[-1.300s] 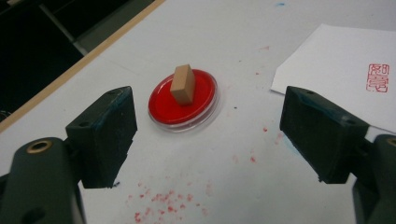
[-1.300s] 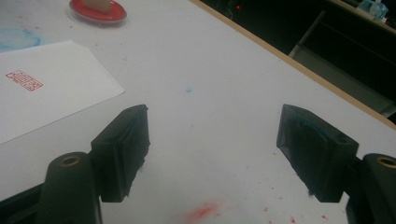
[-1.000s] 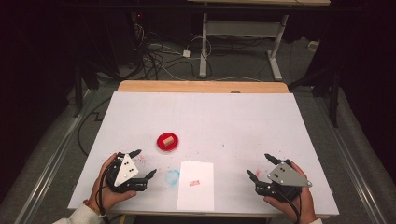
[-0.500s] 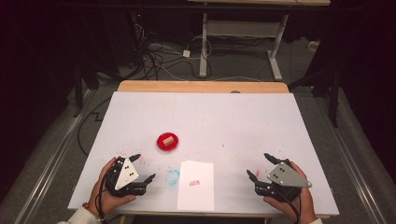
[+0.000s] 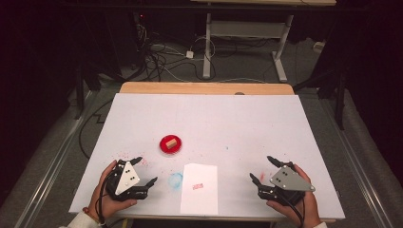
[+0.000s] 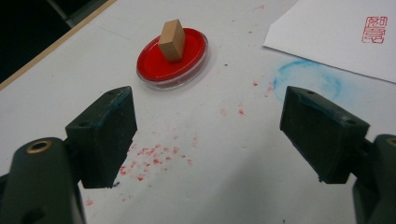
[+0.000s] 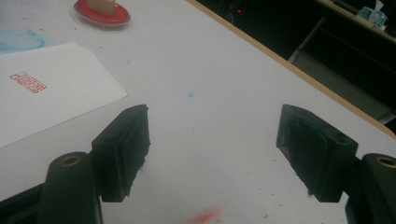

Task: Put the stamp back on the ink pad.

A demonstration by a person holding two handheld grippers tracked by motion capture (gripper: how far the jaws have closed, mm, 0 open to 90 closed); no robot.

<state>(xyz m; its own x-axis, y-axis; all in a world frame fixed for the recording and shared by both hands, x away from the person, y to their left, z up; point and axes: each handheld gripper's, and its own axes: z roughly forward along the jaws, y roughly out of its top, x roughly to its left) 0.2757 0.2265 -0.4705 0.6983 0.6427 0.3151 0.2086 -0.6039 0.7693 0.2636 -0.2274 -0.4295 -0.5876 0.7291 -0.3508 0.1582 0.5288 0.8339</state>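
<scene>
while both hands rest near the front edge of the white tabletop (image 5: 228,118), the left gripper (image 5: 144,171) sits at the front left with its jaws spread wide and nothing between them. in the left gripper view that gripper (image 6: 208,130) points toward a round red ink pad (image 6: 172,58), which lies a little ahead of it, apart from the jaws. a small wooden stamp block (image 6: 171,40) stands on the pad, slightly tilted. red specks dot the surface between the jaws and the pad, and a faint blue ring stain (image 6: 306,79) lies to the right of them.

just right of the blue stain, a sheet of white paper (image 5: 200,189) lies at the front middle of the tabletop, bearing a small red stamp mark (image 5: 198,186). the right gripper (image 5: 264,169) rests at the front right, well apart from the paper, its jaws likewise spread and empty. in the right gripper view the paper's corner (image 7: 56,88) lies to the left beyond the jaws.
</scene>
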